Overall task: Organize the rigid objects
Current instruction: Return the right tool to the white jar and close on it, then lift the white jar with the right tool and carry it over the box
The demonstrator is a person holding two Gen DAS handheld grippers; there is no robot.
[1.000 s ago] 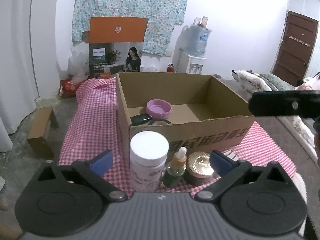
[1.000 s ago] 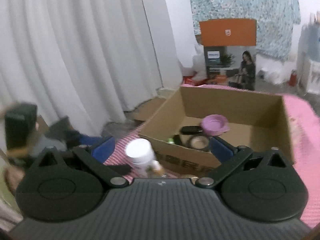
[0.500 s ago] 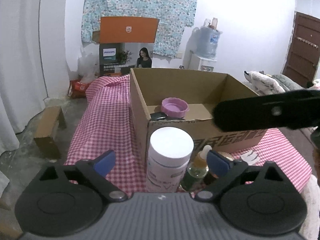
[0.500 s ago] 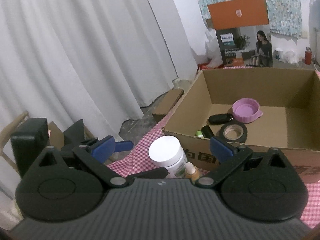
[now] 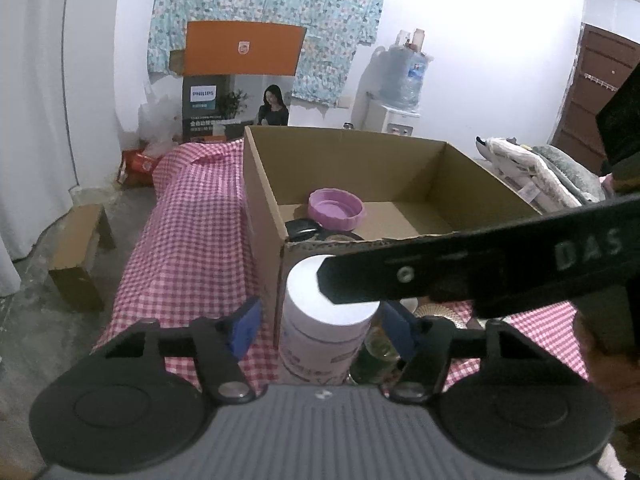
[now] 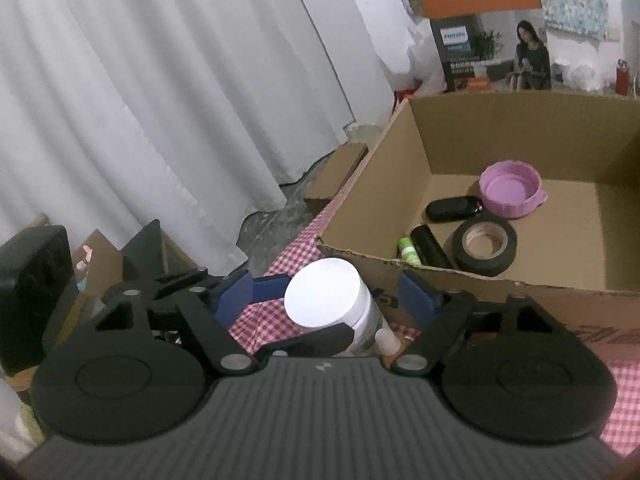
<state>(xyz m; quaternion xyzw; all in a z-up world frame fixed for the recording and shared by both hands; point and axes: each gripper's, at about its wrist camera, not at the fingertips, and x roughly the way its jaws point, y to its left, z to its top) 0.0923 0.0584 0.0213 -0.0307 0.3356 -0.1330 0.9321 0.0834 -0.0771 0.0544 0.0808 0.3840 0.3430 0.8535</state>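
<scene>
A white-lidded jar (image 5: 320, 332) stands on the checked cloth just in front of the cardboard box (image 5: 400, 148). My left gripper (image 5: 322, 326) is open with its blue pads on either side of the jar. My right gripper (image 6: 330, 292) is open above the same jar (image 6: 332, 300), and its black arm (image 5: 480, 268) crosses over the jar's lid in the left wrist view. A dropper bottle (image 5: 376, 354) and a gold-lidded jar (image 5: 440, 314) stand beside the jar. The box (image 6: 520, 116) holds a purple bowl (image 6: 510, 188), a tape roll (image 6: 486, 246), a black case (image 6: 454, 208) and a black tube with a green cap (image 6: 424, 248).
The table wears a pink checked cloth (image 5: 192, 240). A small cardboard stool (image 5: 78, 252) stands on the floor to the left. White curtains (image 6: 160, 100) hang on the left. A Philips carton (image 5: 240, 80) and a water dispenser (image 5: 396, 100) stand at the back wall.
My left gripper has moved in closer so the white-lidded jar now sits between its pads. My right gripper has swung over and down above the same jar.
</scene>
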